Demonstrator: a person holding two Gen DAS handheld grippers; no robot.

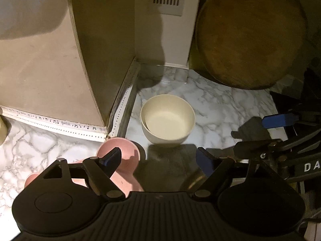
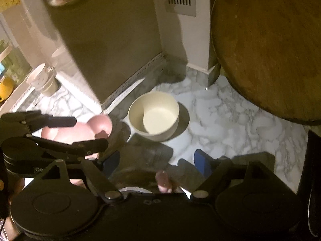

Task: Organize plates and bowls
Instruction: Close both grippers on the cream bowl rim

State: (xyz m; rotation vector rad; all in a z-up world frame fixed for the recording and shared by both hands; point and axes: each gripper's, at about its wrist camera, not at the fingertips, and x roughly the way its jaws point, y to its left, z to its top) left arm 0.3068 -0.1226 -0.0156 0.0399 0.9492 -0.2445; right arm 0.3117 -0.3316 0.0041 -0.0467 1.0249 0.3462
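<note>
A cream bowl [image 1: 168, 120] [image 2: 154, 116] stands upright on the marble counter [image 1: 216, 108] [image 2: 220, 124], ahead of both grippers and touched by neither. A pink dish with round ears [image 1: 124, 154] [image 2: 80, 130] lies to its left, partly hidden by the left gripper's finger. My left gripper [image 1: 158, 158] is open with nothing between its blue pads; it also shows at the left of the right wrist view [image 2: 80, 132]. My right gripper [image 2: 156, 160] is open and empty too, and its fingers [image 1: 258, 144] enter the left wrist view from the right.
A large round wooden board [image 1: 250, 34] [image 2: 266, 46] leans at the back right. A tall brown box [image 1: 50, 60] [image 2: 104, 40] stands left of the bowl. Pale cups [image 2: 42, 80] and a yellow mug [image 2: 6, 88] sit far left. A metal rim [image 1: 192, 180] shows under the grippers.
</note>
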